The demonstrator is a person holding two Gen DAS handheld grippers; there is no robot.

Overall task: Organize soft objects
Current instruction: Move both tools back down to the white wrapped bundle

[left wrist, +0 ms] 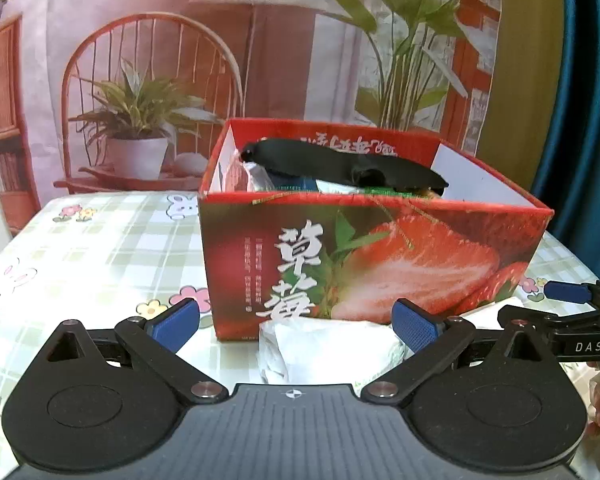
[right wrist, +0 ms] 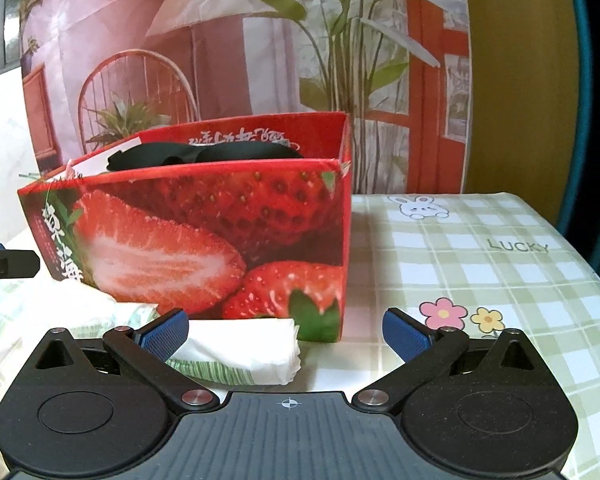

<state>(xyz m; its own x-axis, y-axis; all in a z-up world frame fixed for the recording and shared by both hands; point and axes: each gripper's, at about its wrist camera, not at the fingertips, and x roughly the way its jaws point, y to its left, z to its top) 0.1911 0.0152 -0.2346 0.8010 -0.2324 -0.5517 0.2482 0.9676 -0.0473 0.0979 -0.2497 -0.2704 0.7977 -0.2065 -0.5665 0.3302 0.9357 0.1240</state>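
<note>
A red cardboard strawberry box (left wrist: 374, 256) stands open on a table under a glossy green-check tablecloth (left wrist: 100, 240) printed with rabbits and flowers, and it blocks the way straight ahead of both grippers. Inside it, a limp black cloth (left wrist: 340, 162) drapes over shiny wrapped packets, with thin gold string hanging over the near rim. On the near side, touching the box's base, lies a soft white tissue pack (left wrist: 328, 344) with crinkled plastic wrap and green stripes. The left gripper (left wrist: 296, 326) is spread wide with the pack between its ribbed blue pads, apart from them. The right gripper (right wrist: 286, 330), also spread, hovers over the pack's right end, holding nothing. A printed backdrop (left wrist: 180, 60) hangs on the far side.
</note>
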